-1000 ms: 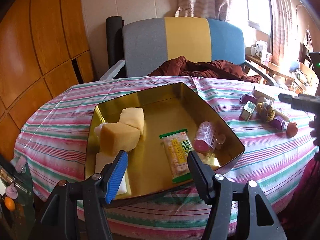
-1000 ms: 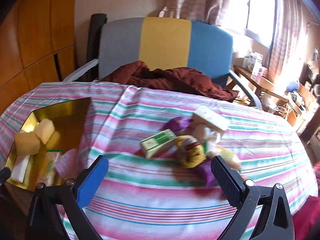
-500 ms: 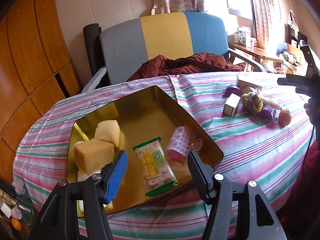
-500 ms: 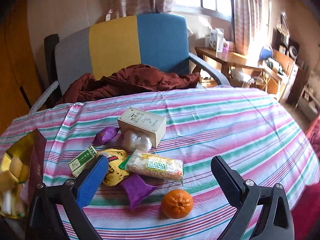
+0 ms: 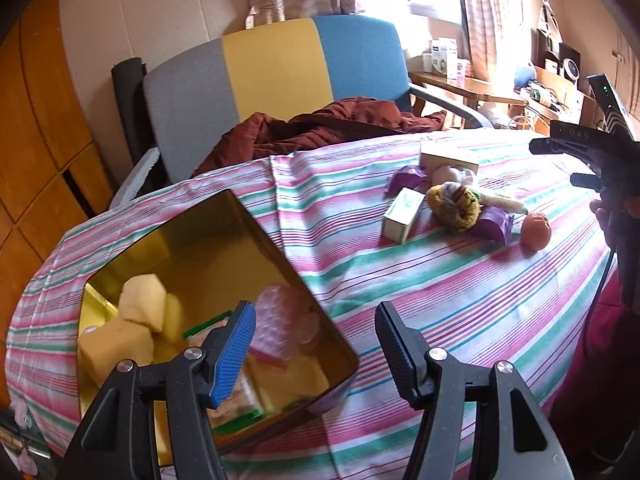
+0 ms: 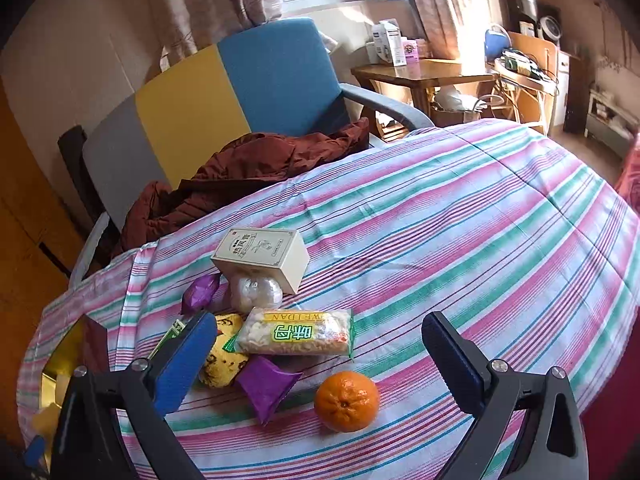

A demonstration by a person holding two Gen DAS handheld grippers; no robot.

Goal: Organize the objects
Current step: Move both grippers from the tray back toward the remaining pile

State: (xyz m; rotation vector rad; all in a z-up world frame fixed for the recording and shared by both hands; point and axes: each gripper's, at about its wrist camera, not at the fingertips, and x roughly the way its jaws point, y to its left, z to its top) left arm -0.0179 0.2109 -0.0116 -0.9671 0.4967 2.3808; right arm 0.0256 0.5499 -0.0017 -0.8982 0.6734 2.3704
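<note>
A gold tin (image 5: 256, 240) sits on the striped table, holding yellow sponge cakes (image 5: 140, 312), a pink roller (image 5: 276, 328) and a snack packet (image 5: 236, 404). My left gripper (image 5: 316, 352) is open and empty over the tin's right rim. My right gripper (image 6: 320, 364) is open and empty just above a pile: an orange (image 6: 346, 401), a snack packet (image 6: 296, 333), a purple wrapper (image 6: 266, 385), a yellow pouch (image 6: 224, 364), a cream box (image 6: 260, 256), a clear ball (image 6: 256, 293). The pile also shows in the left wrist view (image 5: 452, 204).
A grey, yellow and blue armchair (image 6: 224, 92) with a dark red blanket (image 6: 248, 168) stands behind the table. The striped tablecloth (image 6: 460, 232) spreads to the right. A wooden side table (image 6: 420, 76) with boxes stands by the window.
Both grippers swung rightward. The left view shifted off the tin's middle toward its right rim. The right gripper moved from beside the tin to the pile, with the orange now close below it.
</note>
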